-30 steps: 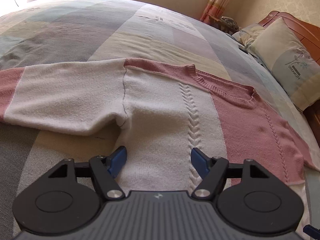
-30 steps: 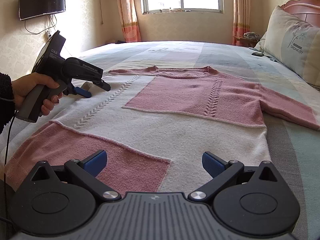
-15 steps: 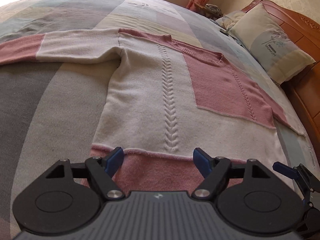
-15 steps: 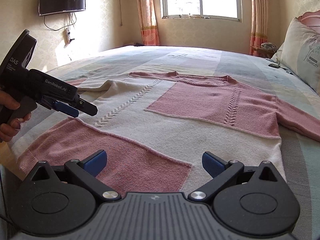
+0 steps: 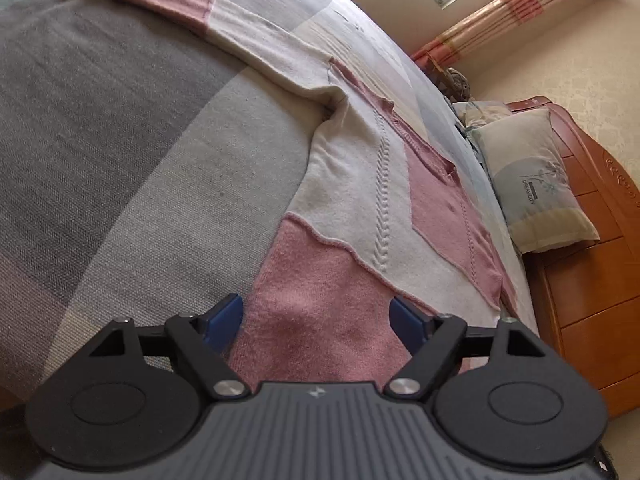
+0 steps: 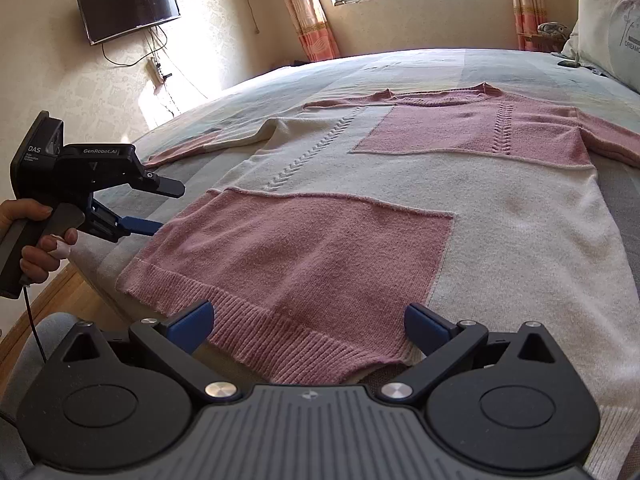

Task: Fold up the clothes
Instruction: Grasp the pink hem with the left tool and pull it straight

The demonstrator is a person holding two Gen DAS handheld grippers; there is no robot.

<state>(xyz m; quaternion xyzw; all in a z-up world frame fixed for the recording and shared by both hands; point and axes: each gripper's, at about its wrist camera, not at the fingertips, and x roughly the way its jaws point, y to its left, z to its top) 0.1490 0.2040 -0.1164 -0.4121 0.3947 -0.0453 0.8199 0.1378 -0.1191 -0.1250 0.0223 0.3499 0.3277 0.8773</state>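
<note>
- Left wrist view: the left gripper (image 5: 316,320) has its blue fingers spread wide with nothing between them, and it hovers over the pink lower block of the sweater (image 5: 360,216) near the garment's hem corner.
- The sweater lies flat on the bed (image 5: 120,140), a pink and cream knit with a cable pattern running down the cream panel; one sleeve (image 5: 168,4) stretches away toward the far-left edge of the bed, pink at the cuff end and cream nearer the body.
- At the head of the bed a pillow (image 5: 532,184) leans against the wooden headboard (image 5: 592,248); its printed label reads "DREAMCITY" beneath a small plant drawing.
- Right wrist view: the right gripper (image 6: 306,326) is likewise parted wide and holds nothing, set just above the ribbed pink hem of the sweater (image 6: 400,184) at the near edge of the bed (image 6: 440,64).
- The left gripper (image 6: 154,206) shows at the left edge of the bed, held by a hand (image 6: 34,236); its body carries the writing "GenRobot.AI" and "DAS", with smaller lines under "DAS" too small to read. Its fingers reach the sweater's side edge by the pink block; I cannot tell if they touch the knit.
- A dark television (image 6: 128,6) hangs on the wall, and the pillow (image 6: 608,20) at the far-right corner shows partial lettering, "DREAMC".
</note>
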